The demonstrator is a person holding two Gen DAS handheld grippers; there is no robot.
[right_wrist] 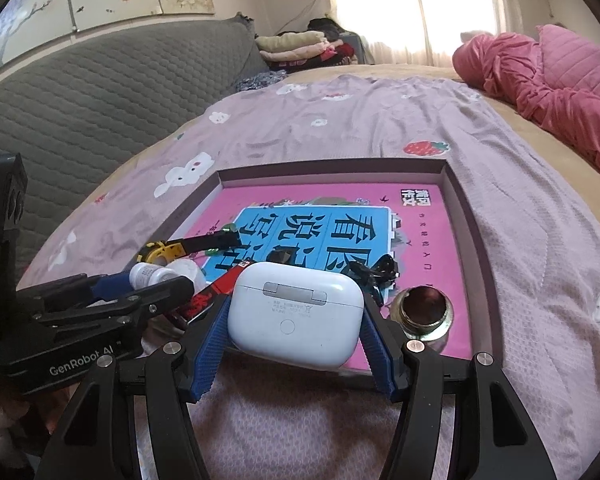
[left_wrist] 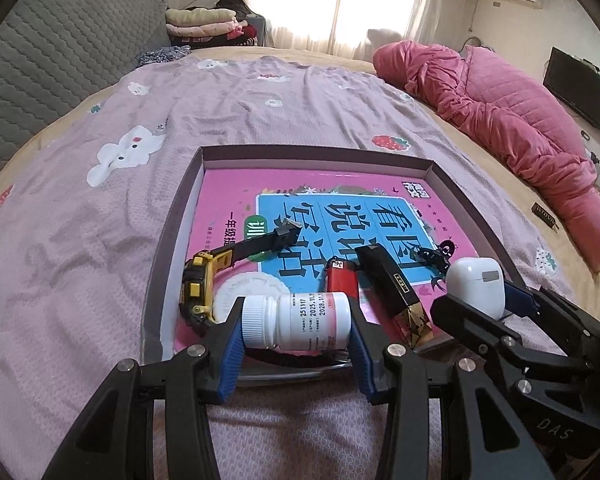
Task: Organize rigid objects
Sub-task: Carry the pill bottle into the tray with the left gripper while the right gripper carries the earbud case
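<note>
My left gripper [left_wrist: 296, 326] is shut on a white pill bottle [left_wrist: 296, 320], held sideways over the near edge of the shallow box [left_wrist: 172, 216]. My right gripper [right_wrist: 294, 322] is shut on a white earbuds case [right_wrist: 296, 312], also at the box's near edge; the case also shows in the left wrist view [left_wrist: 476, 286]. In the box on a pink book [left_wrist: 340, 200] lie a yellow-black watch [left_wrist: 204, 280], a red lighter [left_wrist: 340, 278], a black-gold slim box [left_wrist: 392, 288], a white round lid [left_wrist: 252, 288], a black clip [right_wrist: 376, 270] and a brass fitting [right_wrist: 424, 310].
The box sits on a lilac bedsheet [left_wrist: 100, 220]. A pink quilt [left_wrist: 500, 112] lies at the right, a grey headboard [left_wrist: 60, 48] at the left, folded clothes [left_wrist: 208, 24] at the far end. A small dark box [left_wrist: 546, 216] lies on the bed at the right.
</note>
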